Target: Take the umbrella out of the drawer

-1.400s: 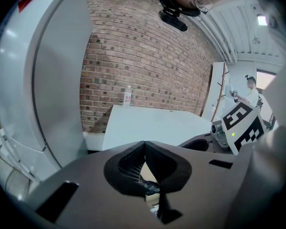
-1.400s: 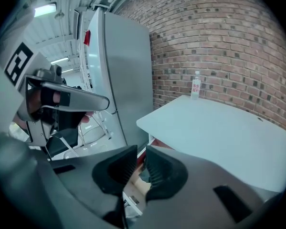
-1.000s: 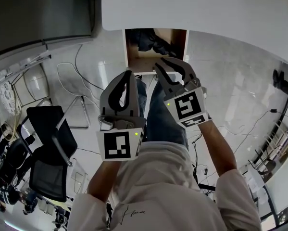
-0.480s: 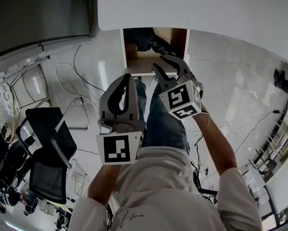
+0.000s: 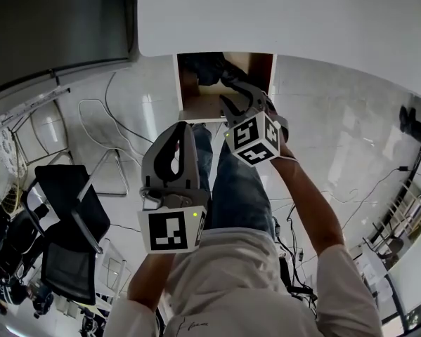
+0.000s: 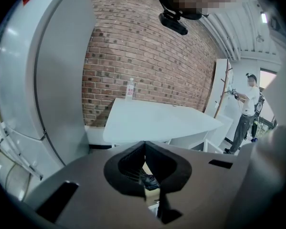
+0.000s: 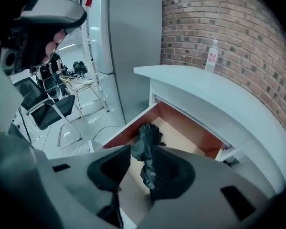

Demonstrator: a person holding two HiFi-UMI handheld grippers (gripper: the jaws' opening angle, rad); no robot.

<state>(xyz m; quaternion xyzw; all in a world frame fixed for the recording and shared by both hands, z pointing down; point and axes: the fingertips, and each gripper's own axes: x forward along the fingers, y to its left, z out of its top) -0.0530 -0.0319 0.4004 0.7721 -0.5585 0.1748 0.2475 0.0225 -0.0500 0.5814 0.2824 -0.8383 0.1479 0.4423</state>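
Under the white table (image 5: 301, 20) a wooden drawer (image 5: 196, 105) stands pulled open. Inside it lies a dark folded umbrella (image 5: 204, 67), which shows lengthwise in the right gripper view (image 7: 147, 144). My right gripper (image 5: 228, 93) hangs over the drawer's front part and points steeply down. Its jaws are opening; the umbrella shows through the gap in the right gripper (image 7: 142, 152) below the tips, and the pads do not press on it. My left gripper (image 5: 184, 126) is held back over my knees, its tips together and nothing held. Past the shut left gripper (image 6: 144, 144) I glimpse the drawer.
A plastic bottle (image 7: 212, 56) stands on the table by the brick wall. A tall grey cabinet (image 7: 133, 42) rises left of the drawer. Black office chairs (image 5: 69, 223) and cables (image 5: 105, 111) lie on the floor at the left. A person (image 6: 248, 111) stands far off.
My right gripper has dropped toward the drawer, now over its front edge, and its jaws have spread wider. The left gripper has hardly moved.
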